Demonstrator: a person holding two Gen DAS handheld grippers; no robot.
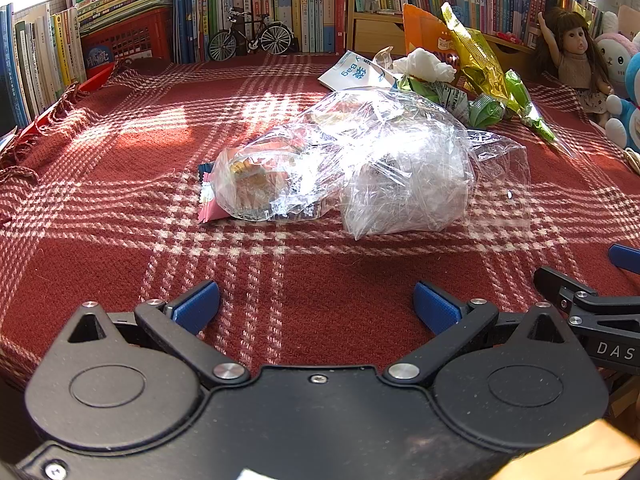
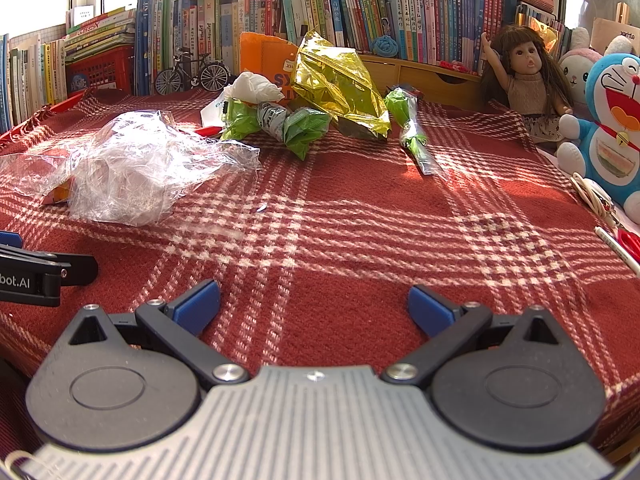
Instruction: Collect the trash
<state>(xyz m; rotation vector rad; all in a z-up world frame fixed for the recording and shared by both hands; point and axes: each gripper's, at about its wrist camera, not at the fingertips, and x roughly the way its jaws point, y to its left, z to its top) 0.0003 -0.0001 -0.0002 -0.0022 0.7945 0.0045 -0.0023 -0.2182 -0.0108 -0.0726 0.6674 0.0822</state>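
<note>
While nothing is held: both grippers gape.
Left gripper (image 1: 316, 306): pinch clear bag (image 1: 384, 168) low.
Right gripper (image 2: 314, 306): fetch far green wrapper (image 2: 306, 130).

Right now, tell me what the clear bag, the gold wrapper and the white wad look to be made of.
Clear bag: thin transparent plastic film, glossy; it crinkles, glares, and shows the packets inside.
Gold wrapper: likely metallised foil film; mirror-like yellow sheen with sharp creases.
White wad: probably tissue or soft paper; matte, with rounded crumples. Thin plastic can't be ruled out.
</note>
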